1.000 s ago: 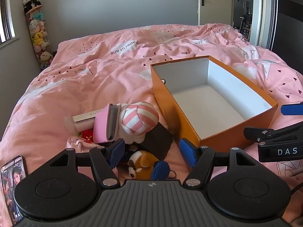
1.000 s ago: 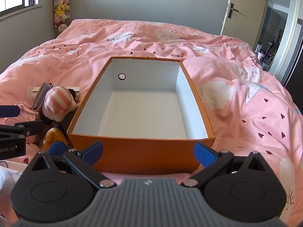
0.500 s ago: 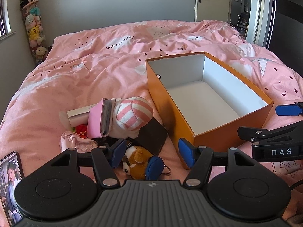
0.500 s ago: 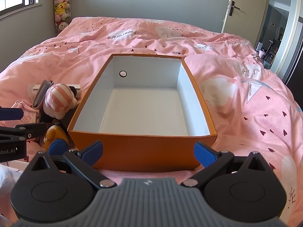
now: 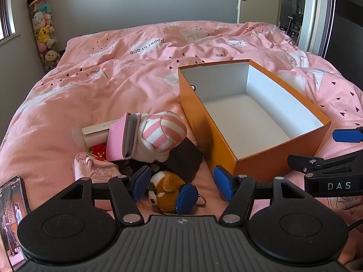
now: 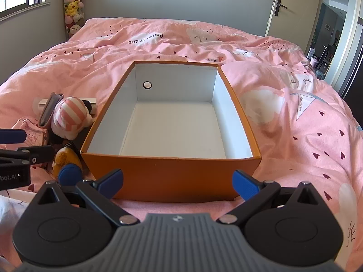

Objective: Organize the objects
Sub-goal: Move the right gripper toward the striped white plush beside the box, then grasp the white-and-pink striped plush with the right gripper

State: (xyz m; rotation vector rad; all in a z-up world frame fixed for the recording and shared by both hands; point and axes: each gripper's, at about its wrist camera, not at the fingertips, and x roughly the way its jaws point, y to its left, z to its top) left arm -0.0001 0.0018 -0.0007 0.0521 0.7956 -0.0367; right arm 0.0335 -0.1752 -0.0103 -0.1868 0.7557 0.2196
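Observation:
An empty orange box (image 5: pixel 279 156) (image 6: pixel 172 176) with white inner walls lies on the pink bed. Left of it sits a pile: a pink-and-white striped plush (image 5: pixel 162 133) (image 6: pixel 69 116), a pink wallet (image 5: pixel 119 140), a dark flat pouch (image 5: pixel 185 158), a pale pink pouch (image 5: pixel 93 168) and a white tube box (image 5: pixel 97 131). A small brown plush dog keychain (image 5: pixel 168 191) (image 6: pixel 64 158) lies nearest. My left gripper (image 5: pixel 181 184) stands open around the dog without touching it. My right gripper (image 6: pixel 178 182) is open just before the box's near wall, nothing between its fingers.
A phone (image 5: pixel 11 222) with a lit screen lies at the bed's near left. The pink duvet (image 5: pixel 127 79) is rumpled. A tall holder of plush toys (image 5: pixel 43 31) stands in the far left corner. A doorway (image 6: pixel 333 36) opens at the right.
The left wrist view has shifted slightly, so the pile and box sit a little lower and more left in frame; the left jaws look a touch narrower. The right gripper has stayed still.

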